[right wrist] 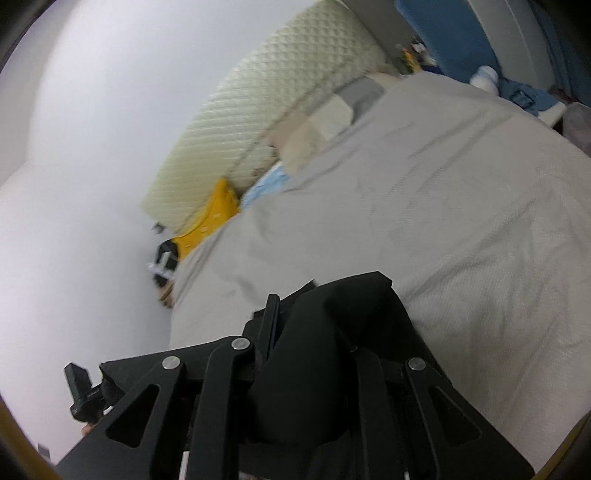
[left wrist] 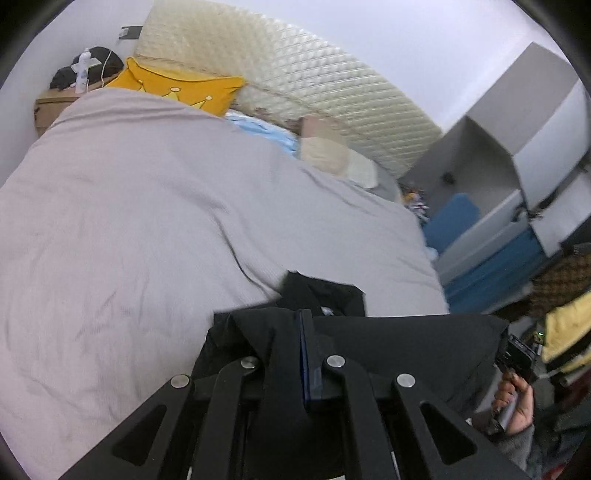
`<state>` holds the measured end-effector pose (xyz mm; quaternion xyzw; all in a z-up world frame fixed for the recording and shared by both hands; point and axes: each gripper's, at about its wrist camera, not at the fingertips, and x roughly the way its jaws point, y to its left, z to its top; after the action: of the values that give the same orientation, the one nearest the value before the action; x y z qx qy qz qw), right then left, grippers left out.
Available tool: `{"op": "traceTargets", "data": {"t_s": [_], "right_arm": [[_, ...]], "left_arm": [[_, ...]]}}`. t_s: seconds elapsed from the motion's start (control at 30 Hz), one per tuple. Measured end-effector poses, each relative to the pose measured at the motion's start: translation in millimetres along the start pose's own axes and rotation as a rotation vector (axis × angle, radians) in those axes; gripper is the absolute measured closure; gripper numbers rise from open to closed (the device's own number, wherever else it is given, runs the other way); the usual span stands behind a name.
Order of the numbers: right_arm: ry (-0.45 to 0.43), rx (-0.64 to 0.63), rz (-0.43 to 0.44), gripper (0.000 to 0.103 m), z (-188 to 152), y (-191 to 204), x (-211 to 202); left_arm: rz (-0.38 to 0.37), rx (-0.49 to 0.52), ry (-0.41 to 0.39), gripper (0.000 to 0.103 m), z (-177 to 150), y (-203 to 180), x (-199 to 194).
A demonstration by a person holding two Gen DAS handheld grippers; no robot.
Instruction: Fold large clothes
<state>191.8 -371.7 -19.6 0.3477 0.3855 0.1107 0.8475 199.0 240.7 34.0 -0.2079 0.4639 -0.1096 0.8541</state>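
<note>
Setting identified as a home bedroom. A bed is seen, covered by a pale grey-pink duvet (left wrist: 147, 221), with a cream quilted headboard (left wrist: 280, 74) set against a plain white wall (left wrist: 406, 33). A yellow cushion (left wrist: 177, 86) printed with crowns and a light blue pillow (left wrist: 266, 133) are noted at the head end. Grey and blue cabinets (left wrist: 517, 155) are visible beside the bed, and a cluttered bedside surface (left wrist: 48, 107) holding a white bottle (left wrist: 83, 72).
</note>
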Motion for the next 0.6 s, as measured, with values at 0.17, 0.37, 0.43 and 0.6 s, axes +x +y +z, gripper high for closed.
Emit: {"op": "traceTargets", "data": {"t_s": [0.17, 0.37, 0.43, 0.6], "right_arm": [[0.053, 0.048, -0.117, 0.087, 19, -25, 62], [0.135, 0.081, -0.208, 0.087, 10, -66, 133], [0.154, 0.101, -0.201, 0.087, 6, -79, 147], [0.177, 0.158, -0.146, 0.082, 5, -95, 150]], "left_arm": [[0.111, 0.005, 0.04, 0.095, 18, 7, 75], [0.171, 0.003, 0.149, 0.095, 8, 27, 168], [0.152, -0.013, 0.166, 0.095, 5, 33, 181], [0.062, -0.109, 0.221, 0.095, 6, 49, 190]]}}
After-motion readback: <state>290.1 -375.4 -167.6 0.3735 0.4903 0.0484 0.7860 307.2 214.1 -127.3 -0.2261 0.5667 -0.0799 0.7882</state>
